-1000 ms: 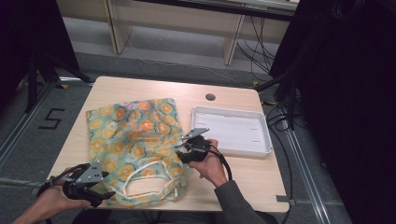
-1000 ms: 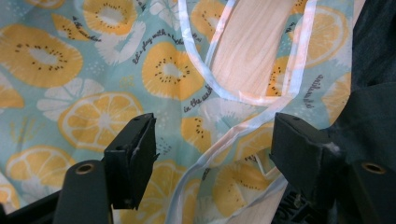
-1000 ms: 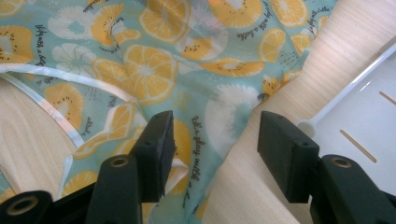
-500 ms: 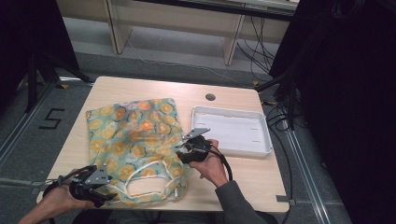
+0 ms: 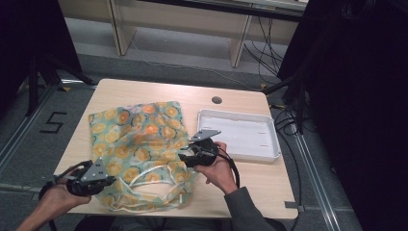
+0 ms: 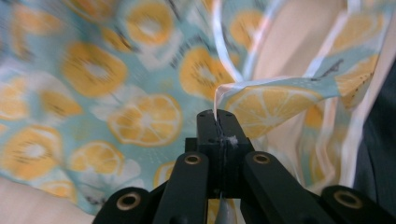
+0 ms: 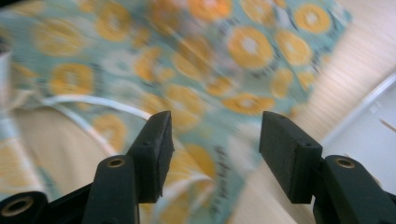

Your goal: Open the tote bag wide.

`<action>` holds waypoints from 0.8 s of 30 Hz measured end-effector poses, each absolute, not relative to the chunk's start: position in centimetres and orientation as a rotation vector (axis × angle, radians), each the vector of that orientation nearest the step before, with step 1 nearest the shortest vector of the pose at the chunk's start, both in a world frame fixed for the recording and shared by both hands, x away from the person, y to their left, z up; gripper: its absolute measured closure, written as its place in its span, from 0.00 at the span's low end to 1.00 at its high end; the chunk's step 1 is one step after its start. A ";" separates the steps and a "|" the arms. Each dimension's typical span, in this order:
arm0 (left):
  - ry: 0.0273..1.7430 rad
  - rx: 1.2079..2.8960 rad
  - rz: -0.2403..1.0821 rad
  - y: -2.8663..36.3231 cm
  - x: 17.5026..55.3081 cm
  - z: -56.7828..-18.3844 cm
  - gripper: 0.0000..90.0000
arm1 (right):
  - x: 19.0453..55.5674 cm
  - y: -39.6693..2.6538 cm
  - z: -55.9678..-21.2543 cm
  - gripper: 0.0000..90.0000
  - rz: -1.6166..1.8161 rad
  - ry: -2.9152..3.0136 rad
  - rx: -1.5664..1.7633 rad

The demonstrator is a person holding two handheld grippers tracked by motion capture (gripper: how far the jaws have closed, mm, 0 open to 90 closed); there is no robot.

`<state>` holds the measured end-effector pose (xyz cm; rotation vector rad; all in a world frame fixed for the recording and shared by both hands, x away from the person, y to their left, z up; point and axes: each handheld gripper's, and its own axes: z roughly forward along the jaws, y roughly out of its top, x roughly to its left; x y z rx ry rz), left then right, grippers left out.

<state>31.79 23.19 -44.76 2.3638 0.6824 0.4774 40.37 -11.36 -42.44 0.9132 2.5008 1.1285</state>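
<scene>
A teal cloth bag printed with orange slices lies spread on the wooden table, its white straps at the near end. My left gripper is at the bag's near-left corner, shut on the bag's hem, which shows pinched between its jaws in the left gripper view. My right gripper hovers over the bag's right edge. Its jaws stand open in the right gripper view, with the bag below them and nothing between them.
A white tray sits right of the bag, close to my right hand. A round cable hole is in the table behind it. Cables trail on the floor at the right.
My left gripper has moved in from the table's near-left corner to the bag's corner and closed on its hem. The right gripper has stayed over the bag's right edge.
</scene>
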 end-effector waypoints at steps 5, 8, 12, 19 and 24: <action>0.711 2.304 0.518 23.8 33.2 -43.0 0.99 | 38.9 -10.3 -41.2 0.50 1.227 2.574 0.818; 0.769 2.255 0.501 24.5 35.2 -42.7 0.99 | 37.6 -8.5 -41.6 0.48 1.229 2.680 0.724; 0.857 2.182 0.443 25.2 36.4 -42.7 0.99 | 36.1 -6.4 -42.8 0.46 1.216 2.791 0.569; 0.890 2.127 0.421 25.8 37.1 -42.5 0.99 | 35.1 -3.3 -46.1 0.45 1.030 2.894 0.456; 0.899 2.117 0.411 26.0 37.1 -42.6 0.99 | 35.5 -2.3 -47.8 0.60 0.886 2.915 0.360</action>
